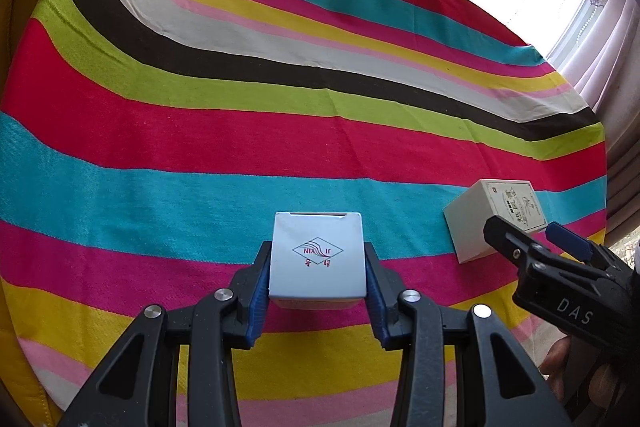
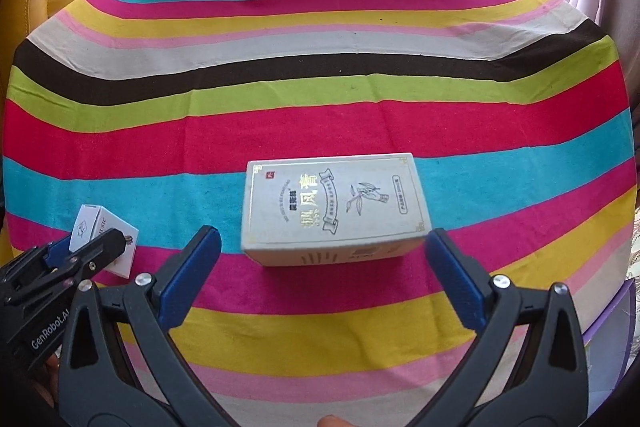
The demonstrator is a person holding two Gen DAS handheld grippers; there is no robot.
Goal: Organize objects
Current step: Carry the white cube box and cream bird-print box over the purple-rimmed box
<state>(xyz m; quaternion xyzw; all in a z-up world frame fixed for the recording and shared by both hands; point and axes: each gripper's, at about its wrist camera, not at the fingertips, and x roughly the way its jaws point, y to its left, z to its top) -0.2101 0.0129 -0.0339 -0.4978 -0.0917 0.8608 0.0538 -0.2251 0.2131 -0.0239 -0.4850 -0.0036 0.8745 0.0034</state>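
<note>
Left wrist view: we are clamping the small white box (image 1: 317,259) between the blue pads (image 1: 260,279) of our left gripper (image 1: 317,281), over the striped tablecloth (image 1: 240,155). Our right gripper (image 2: 320,263) is standing wide, its fingers (image 2: 192,267) flanking the near end of the cream box (image 2: 334,205) without touching it. That box is lying flat on the cloth's turquoise and magenta stripes, well right of the small one.

Rainbow-striped cloth (image 2: 320,131); white box (image 1: 318,259), red logo; perhaps cream box (image 2: 336,207).
</note>
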